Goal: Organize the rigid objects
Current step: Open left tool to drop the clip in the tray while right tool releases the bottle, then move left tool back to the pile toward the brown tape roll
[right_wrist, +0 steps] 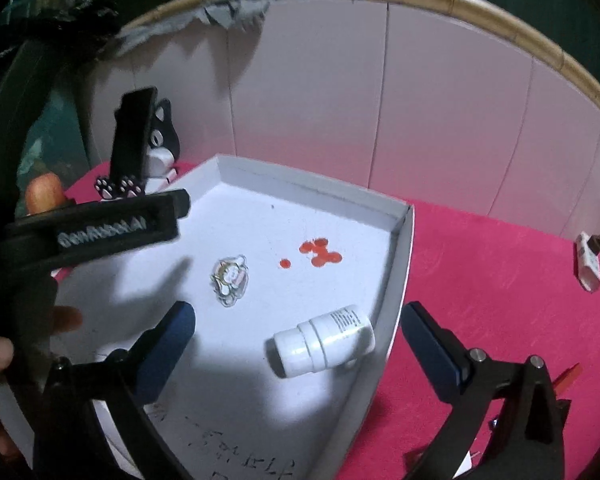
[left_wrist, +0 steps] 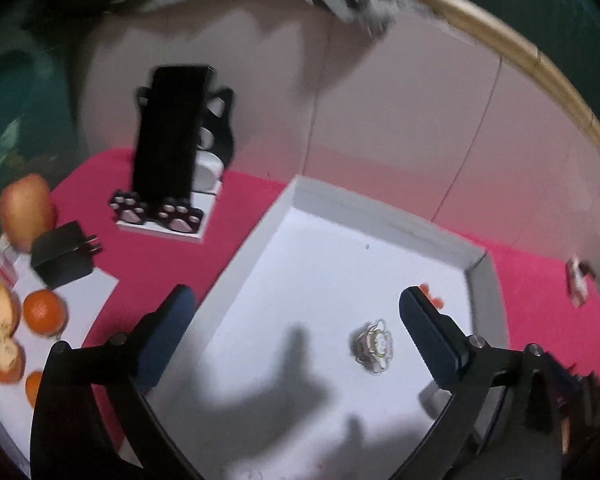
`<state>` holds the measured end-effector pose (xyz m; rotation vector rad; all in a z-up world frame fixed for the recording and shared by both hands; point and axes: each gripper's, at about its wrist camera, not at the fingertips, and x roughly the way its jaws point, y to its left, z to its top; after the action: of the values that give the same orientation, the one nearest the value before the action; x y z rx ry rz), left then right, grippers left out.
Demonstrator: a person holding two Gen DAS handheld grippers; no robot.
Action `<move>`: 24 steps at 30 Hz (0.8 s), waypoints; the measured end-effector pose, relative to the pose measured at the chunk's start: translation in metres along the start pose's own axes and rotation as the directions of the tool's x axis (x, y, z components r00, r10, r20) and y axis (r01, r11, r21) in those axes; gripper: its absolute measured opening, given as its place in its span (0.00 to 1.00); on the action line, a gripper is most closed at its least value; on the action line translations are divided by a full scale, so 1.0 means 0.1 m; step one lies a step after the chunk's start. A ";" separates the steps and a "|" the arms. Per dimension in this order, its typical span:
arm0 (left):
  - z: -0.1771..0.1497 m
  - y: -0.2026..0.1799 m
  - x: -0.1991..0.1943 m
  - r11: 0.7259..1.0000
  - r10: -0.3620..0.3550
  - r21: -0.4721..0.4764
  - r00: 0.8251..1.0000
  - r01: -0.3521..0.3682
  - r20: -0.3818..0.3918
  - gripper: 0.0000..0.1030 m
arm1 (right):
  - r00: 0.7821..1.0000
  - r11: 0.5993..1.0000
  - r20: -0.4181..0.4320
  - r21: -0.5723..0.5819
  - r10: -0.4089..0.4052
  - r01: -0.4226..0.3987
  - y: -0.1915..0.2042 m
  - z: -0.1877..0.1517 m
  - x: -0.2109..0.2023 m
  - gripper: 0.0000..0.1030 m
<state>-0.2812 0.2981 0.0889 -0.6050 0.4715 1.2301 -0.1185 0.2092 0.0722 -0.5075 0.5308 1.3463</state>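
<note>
Tray (right_wrist: 400, 240) partly filled, both grippers empty above it.

Going left to right: a charger (left_wrist: 62, 254), an apple (left_wrist: 26, 210) and oranges (left_wrist: 44, 312) lie loose on the worktop (left_wrist: 148, 252), beside a cat-shaped phone stand (left_wrist: 172, 152); the left gripper (left_wrist: 296, 338) hangs wide open over the white tray, where a small charm (right_wrist: 230, 278) and a white bottle (right_wrist: 324, 340) on its side already rest; the right gripper (right_wrist: 298, 344) is also spread open, holding nothing. Judging by this, sorting is begun, with the loose items still to gather.
</note>
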 end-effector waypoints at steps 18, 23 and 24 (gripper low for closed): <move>-0.28 0.13 -0.94 0.994 0.020 -0.110 0.983 0.000 0.181 1.00 | 0.995 0.999 0.097 0.044 -0.005 0.000 -0.09 -0.17 -0.64 1.00; -0.35 0.00 -1.05 0.997 -0.023 -0.069 0.986 0.035 0.167 1.00 | 0.991 0.998 0.130 0.066 -0.008 -0.001 -0.16 -0.20 -0.81 1.00; -0.35 -0.02 -1.08 0.997 -0.027 -0.061 0.985 0.038 0.171 1.00 | 0.991 0.997 0.134 0.071 -0.007 -0.002 -0.17 -0.21 -0.84 1.00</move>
<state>-0.3096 0.1963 0.1310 -0.5548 0.2787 1.2574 -0.1150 0.1294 0.1090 -0.3564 0.4655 1.3440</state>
